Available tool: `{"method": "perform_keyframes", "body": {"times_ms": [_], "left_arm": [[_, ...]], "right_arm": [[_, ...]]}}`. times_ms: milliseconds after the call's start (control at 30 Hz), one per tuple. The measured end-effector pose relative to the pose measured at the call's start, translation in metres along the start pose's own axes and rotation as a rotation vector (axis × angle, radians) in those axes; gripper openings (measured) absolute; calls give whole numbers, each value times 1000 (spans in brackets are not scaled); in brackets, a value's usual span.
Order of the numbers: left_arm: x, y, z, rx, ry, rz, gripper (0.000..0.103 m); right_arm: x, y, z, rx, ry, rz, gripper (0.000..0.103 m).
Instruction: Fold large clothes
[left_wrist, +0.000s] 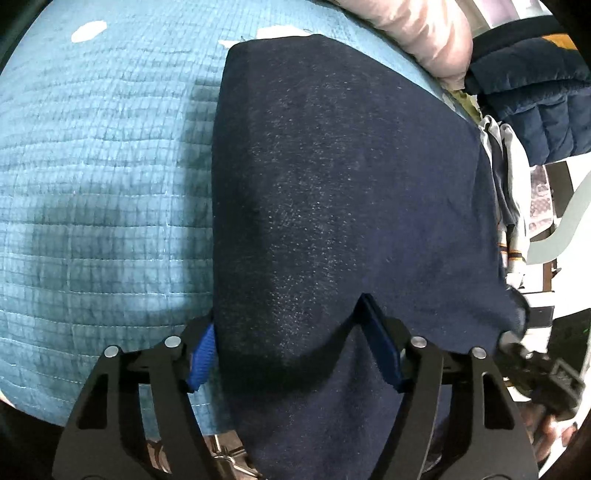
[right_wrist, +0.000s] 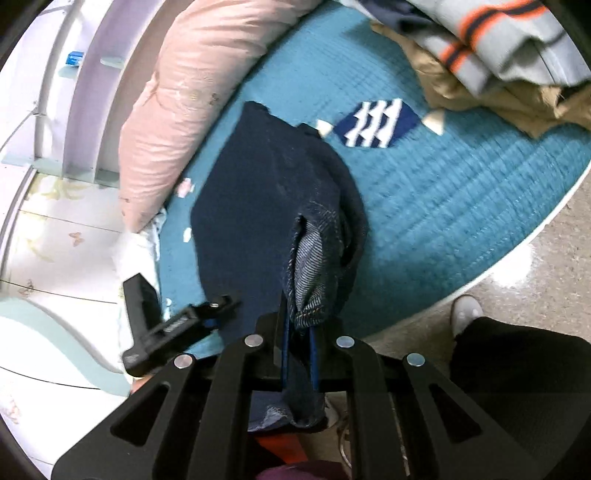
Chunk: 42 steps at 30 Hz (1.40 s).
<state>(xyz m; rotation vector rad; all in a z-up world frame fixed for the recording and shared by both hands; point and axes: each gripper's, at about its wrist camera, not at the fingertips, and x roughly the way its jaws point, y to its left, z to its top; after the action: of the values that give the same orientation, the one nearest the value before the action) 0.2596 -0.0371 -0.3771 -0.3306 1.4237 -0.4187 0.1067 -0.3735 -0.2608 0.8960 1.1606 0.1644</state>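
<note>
A dark navy denim garment (left_wrist: 351, 177) lies stretched over the teal quilted bed cover (left_wrist: 103, 184). My left gripper (left_wrist: 291, 343) stands wide open, its blue pads on either side of a draped fold of the cloth. The right gripper shows at the garment's right corner in this view (left_wrist: 532, 365). In the right wrist view the garment (right_wrist: 251, 206) hangs bunched from my right gripper (right_wrist: 299, 328), whose jaws are shut on its hemmed edge. The left gripper (right_wrist: 177, 325) shows at the garment's left side there.
A pink pillow (right_wrist: 184, 103) lies at the bed's far side. A pile of clothes, grey with orange stripes and tan (right_wrist: 498, 55), sits at the top right. A navy quilted item (left_wrist: 535, 99) lies beyond the bed. The bed edge (right_wrist: 517, 258) and floor are at the right.
</note>
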Motion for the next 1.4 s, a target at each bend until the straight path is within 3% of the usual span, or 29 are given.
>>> {"method": "perform_keyframes", "body": {"times_ms": [233, 600, 700, 833, 967, 1100, 1267, 1400], "left_arm": [[-12, -12, 1, 14, -31, 22, 59], [-68, -59, 3, 96, -184, 14, 45], [-59, -83, 6, 153, -147, 57, 44], [-43, -57, 7, 86, -113, 73, 44], [-38, -36, 2, 70, -92, 64, 44], [-30, -28, 3, 56, -77, 70, 45], [-26, -25, 2, 59, -72, 77, 47], [-21, -27, 4, 58, -70, 81, 48]], "right_arm": [[-4, 26, 3, -95, -1, 16, 8], [-48, 81, 27, -312, -106, -9, 7], [-55, 91, 37, -340, -118, -71, 7], [-24, 58, 45, -271, -23, -136, 9], [23, -13, 30, -107, 83, -189, 20], [42, -48, 15, -40, 90, -260, 35], [49, -64, 12, -14, 96, -249, 51], [53, -69, 15, -27, 111, -249, 55]]}}
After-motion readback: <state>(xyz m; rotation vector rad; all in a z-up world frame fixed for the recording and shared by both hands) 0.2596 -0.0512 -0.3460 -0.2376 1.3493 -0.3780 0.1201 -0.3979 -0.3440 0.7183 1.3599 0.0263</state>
